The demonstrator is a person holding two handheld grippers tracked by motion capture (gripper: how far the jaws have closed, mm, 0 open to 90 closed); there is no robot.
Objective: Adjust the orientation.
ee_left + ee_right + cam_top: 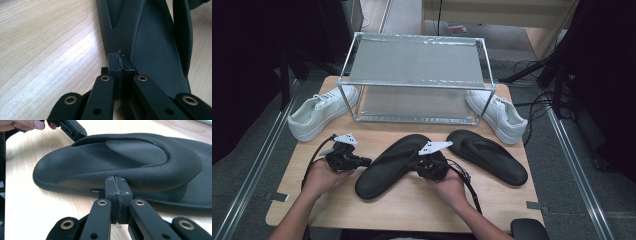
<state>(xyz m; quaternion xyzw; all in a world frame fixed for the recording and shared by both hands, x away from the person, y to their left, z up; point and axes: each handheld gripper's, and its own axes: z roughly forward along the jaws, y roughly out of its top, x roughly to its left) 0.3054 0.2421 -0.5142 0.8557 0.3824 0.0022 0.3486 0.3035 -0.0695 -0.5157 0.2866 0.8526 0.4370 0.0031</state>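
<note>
1. The black sandal (387, 167) lies mid-table, its long axis diagonal, toe toward the rack (417, 80)
2. Your left gripper (362, 161) and right gripper (418, 164) flank it, both clenched, grasping nothing

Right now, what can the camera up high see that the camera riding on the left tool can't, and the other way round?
High view alone: the two-tier metal-framed rack, two white lace-up sneakers flanking it, and a second black rubber slide sandal at the right. Left tool view alone: its two black pads pressed flat together, close against the sandal's edge. Both share the light wooden table and the nearer black rubber slide sandal.
</note>
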